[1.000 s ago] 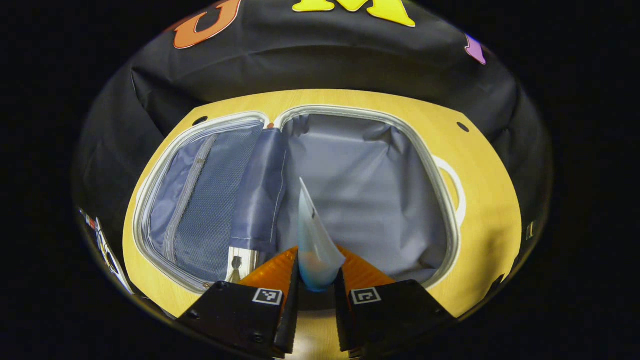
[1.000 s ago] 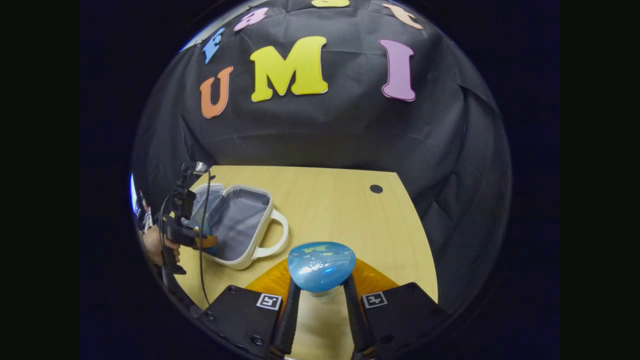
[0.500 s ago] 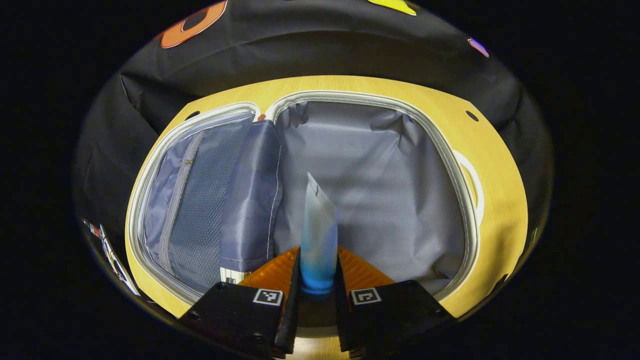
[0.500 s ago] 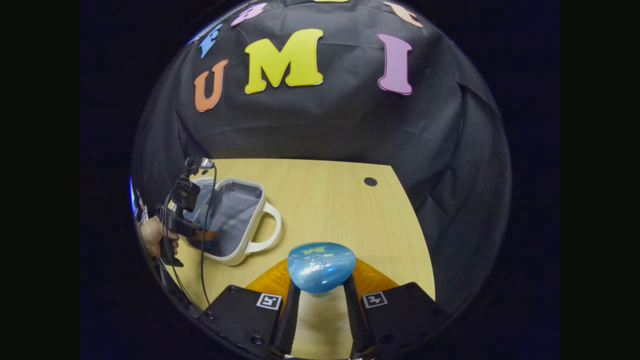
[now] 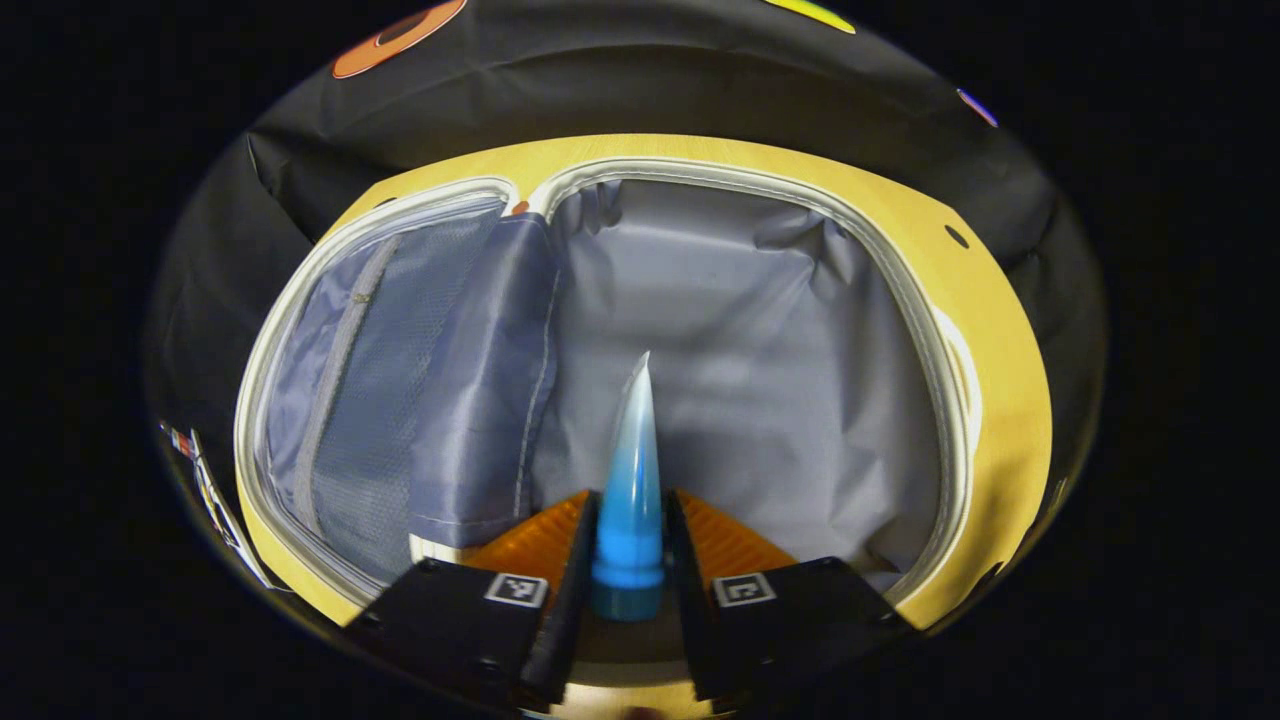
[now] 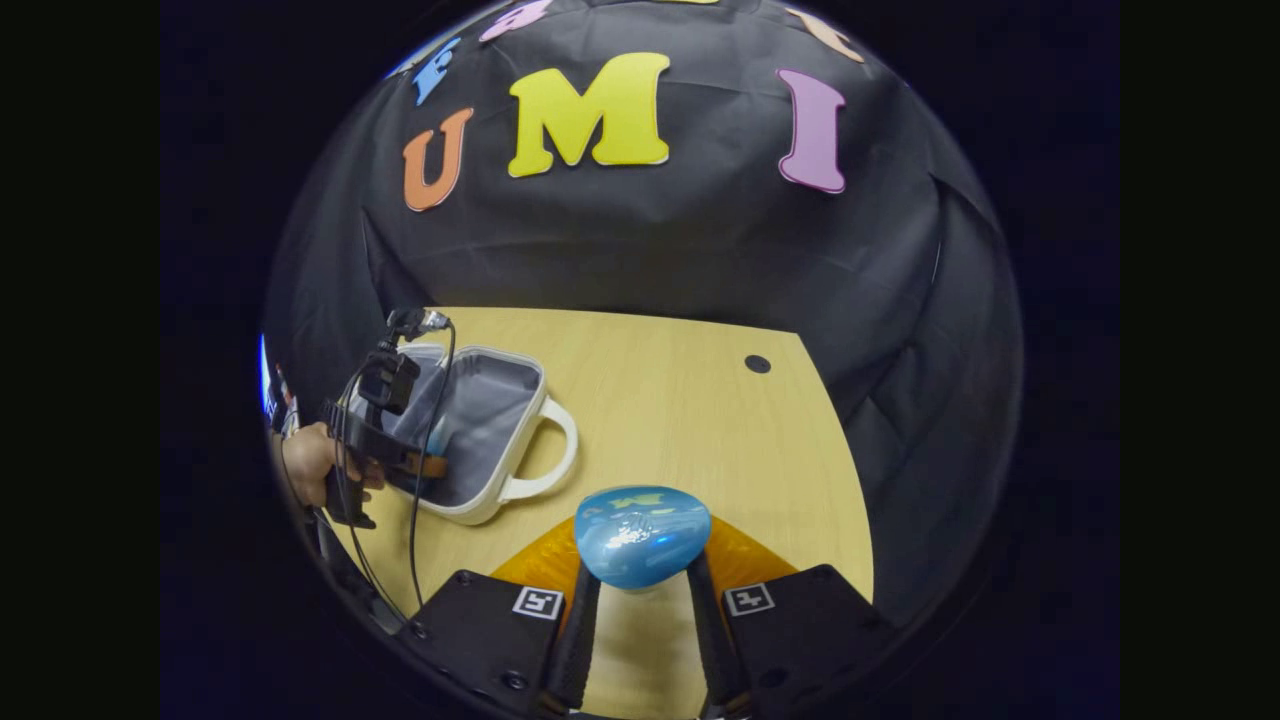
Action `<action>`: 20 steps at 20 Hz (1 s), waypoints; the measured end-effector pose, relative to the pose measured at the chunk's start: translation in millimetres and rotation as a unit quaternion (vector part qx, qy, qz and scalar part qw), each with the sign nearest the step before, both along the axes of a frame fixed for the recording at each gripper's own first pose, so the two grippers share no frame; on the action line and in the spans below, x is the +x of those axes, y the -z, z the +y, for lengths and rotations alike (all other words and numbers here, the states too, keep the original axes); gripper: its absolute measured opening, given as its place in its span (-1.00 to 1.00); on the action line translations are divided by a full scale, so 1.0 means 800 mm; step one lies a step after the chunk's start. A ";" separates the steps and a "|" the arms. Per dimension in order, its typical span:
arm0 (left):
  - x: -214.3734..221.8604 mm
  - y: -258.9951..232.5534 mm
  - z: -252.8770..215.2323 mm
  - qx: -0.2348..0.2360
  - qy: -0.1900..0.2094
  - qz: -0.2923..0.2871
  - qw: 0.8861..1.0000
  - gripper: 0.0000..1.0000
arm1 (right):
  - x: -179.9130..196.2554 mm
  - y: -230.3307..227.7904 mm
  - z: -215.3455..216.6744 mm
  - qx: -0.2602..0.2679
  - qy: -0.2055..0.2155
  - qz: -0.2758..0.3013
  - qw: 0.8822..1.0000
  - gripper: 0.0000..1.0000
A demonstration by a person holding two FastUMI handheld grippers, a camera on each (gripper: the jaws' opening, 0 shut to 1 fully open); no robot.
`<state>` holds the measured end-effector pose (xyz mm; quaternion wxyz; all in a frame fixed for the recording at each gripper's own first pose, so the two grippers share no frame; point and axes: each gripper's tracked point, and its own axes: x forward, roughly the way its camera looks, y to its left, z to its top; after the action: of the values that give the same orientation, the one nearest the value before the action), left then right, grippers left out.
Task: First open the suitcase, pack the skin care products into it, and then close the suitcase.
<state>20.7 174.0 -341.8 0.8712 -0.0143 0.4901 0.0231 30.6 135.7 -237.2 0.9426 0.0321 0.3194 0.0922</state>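
We see the open suitcase [image 5: 930, 300] lying on the table [image 6: 680, 420], its grey lining exposed. Over it, our left gripper [image 5: 628, 560] is clenched on a blue tube [image 5: 630, 490], tip pointing into the case. Farther right, our right gripper [image 6: 640, 600] is grasping a blue bottle [image 6: 640, 535] above the table.

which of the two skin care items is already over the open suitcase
The tapered blue-to-white tube clamped in the left gripper, hanging over the suitcase's grey lining. The round blue item in the right gripper is over bare table.
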 end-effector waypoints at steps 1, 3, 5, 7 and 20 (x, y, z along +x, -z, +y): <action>0.000 -0.006 -0.006 -0.005 0.003 -0.005 1.000 0.34 | 0.002 -0.001 0.006 0.002 -0.005 -0.002 1.000 -0.17; -0.010 -0.016 -0.017 -0.017 0.005 -0.013 1.000 0.64 | 0.006 -0.004 0.019 0.001 -0.016 -0.007 1.000 -0.17; -0.021 -0.027 -0.021 -0.022 0.004 -0.021 1.000 1.00 | 0.013 -0.010 0.033 0.001 -0.028 -0.013 1.000 -0.17; -0.032 -0.049 -0.017 -0.021 0.005 -0.046 0.999 0.98 | 0.020 -0.017 0.051 0.006 -0.041 -0.018 0.999 -0.17; -0.114 -0.234 0.107 0.072 0.012 -0.339 0.938 0.97 | 0.067 -0.014 0.266 0.029 -0.135 0.005 0.990 -0.17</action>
<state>-70.7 259.7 -154.4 0.9846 0.0478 0.1630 0.0415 84.1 348.3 -226.2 0.9184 0.0164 0.3229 0.2280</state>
